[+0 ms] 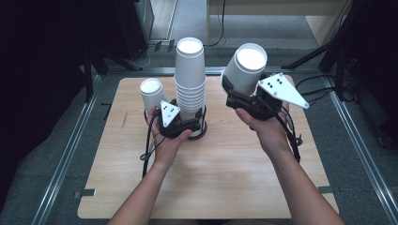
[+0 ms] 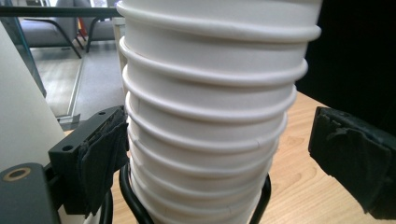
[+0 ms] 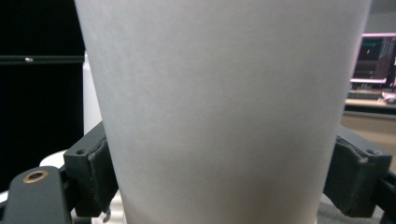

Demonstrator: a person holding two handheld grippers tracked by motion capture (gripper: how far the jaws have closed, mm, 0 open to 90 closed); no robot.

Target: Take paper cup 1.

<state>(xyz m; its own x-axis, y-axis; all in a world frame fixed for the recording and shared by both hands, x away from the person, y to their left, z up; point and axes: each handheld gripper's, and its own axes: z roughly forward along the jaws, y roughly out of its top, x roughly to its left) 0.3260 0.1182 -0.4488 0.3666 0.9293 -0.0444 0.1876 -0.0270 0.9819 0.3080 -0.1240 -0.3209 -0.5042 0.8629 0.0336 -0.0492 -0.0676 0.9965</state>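
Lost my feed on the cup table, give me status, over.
Right gripper shut on a single paper cup, held above the table. Left gripper open around the cup stack; right pad clear. Spare cup beside the stack.

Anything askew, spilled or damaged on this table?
Nothing spilled or visibly damaged. The cup in the right claw is tilted, but it is gripped in mid-air. The stack stands upright in its wire holder, and the lone cup beside it is upright too.
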